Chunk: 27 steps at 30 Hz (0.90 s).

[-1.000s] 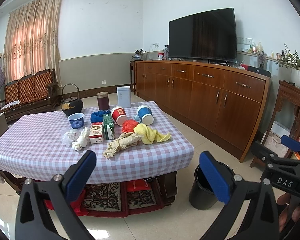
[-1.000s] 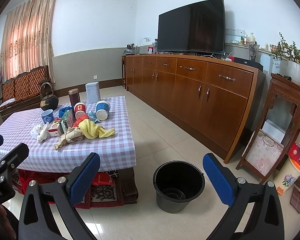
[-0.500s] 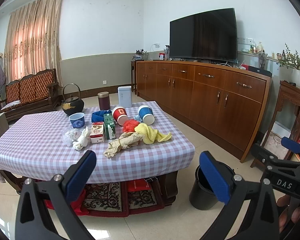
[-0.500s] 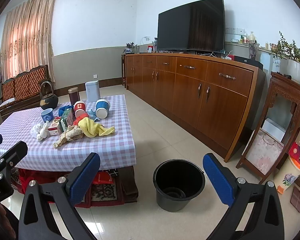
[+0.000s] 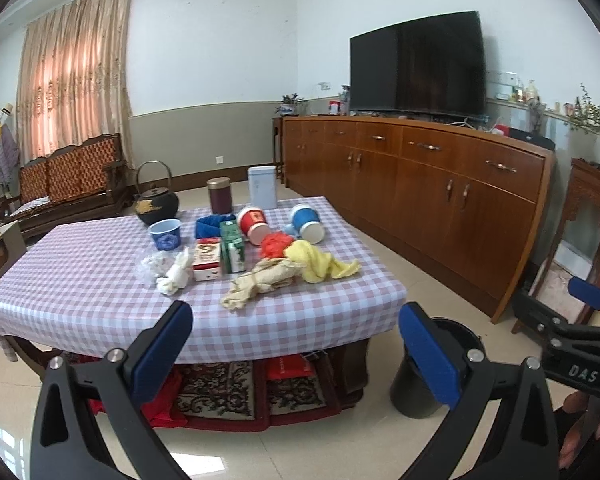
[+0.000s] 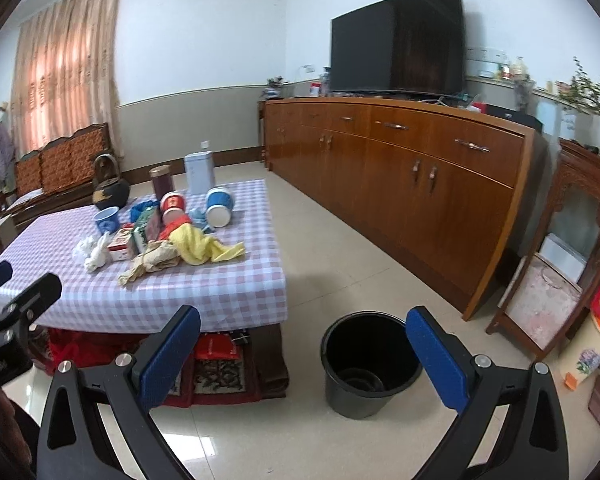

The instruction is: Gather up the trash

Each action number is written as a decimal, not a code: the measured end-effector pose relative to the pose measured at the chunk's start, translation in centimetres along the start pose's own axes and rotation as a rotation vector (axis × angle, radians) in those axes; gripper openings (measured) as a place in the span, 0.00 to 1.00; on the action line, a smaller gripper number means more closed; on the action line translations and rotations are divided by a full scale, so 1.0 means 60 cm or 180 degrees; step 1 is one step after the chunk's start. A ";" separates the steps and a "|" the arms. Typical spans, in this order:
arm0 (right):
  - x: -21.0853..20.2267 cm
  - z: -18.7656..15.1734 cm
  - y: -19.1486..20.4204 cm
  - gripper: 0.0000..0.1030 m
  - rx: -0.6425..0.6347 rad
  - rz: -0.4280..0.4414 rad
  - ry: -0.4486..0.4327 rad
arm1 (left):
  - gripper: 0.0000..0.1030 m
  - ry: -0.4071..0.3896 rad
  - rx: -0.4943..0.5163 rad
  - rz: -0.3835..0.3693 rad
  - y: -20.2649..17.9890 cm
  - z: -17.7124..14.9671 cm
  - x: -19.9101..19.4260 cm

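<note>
Trash sits clustered on the checked counter (image 5: 100,280), centre of the left wrist frame: a crumpled beige paper (image 5: 260,284) nearest the near edge, its long axis running lower left to upper right, with a yellow cloth (image 5: 320,266), cartons and tipped cups behind. The left tool (image 5: 296,344), jaws wide and empty, points straight at it and is probably the nearer. The right tool (image 6: 300,344), equally wide and empty, frames the black bucket (image 6: 370,364) on the floor at lower centre; its open, apparently empty interior shows only in the right wrist view.
</note>
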State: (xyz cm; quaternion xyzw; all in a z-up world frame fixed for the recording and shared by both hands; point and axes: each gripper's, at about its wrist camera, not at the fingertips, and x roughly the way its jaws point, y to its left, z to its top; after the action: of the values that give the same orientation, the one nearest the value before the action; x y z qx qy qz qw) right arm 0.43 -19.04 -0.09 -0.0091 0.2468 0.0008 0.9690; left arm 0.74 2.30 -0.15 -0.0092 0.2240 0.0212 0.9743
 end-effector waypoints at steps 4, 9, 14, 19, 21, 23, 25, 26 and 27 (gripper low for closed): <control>0.014 0.002 0.018 1.00 -0.0145 0.0131 -0.0135 | 1.00 0.0009 -0.0129 0.0060 0.036 -0.001 0.019; 0.066 0.006 0.040 1.00 -0.0175 0.0332 -0.0005 | 1.00 0.0111 -0.0247 0.0146 0.089 -0.014 0.056; 0.115 0.020 0.079 1.00 -0.0337 0.0386 0.0112 | 1.00 0.0241 -0.0305 0.0370 0.141 -0.027 0.104; 0.188 0.034 0.133 1.00 -0.0565 0.0526 0.0157 | 0.96 0.0428 -0.0339 0.0151 0.167 -0.038 0.172; 0.214 0.039 0.147 1.00 -0.0609 0.0575 0.0182 | 0.93 0.0418 -0.0341 0.0129 0.166 -0.037 0.198; 0.250 0.042 0.161 0.96 -0.0667 0.0616 0.0218 | 0.89 0.0420 -0.0337 0.0084 0.160 -0.036 0.228; 0.282 0.044 0.172 0.94 -0.0723 0.0630 0.0255 | 0.85 0.0453 -0.0341 0.0031 0.155 -0.034 0.256; 0.306 0.045 0.177 0.94 -0.0750 0.0637 0.0283 | 0.84 0.0468 -0.0339 0.0004 0.151 -0.034 0.274; 0.318 0.045 0.177 0.93 -0.0756 0.0647 0.0303 | 0.84 0.0471 -0.0339 -0.0010 0.147 -0.033 0.288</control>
State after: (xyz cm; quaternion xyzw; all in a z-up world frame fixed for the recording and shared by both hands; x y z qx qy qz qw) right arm 18.38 -8.42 -7.02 -0.0986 0.2902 0.1277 0.9433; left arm 14.98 11.73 -9.55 -0.0628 0.2939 0.0309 0.9533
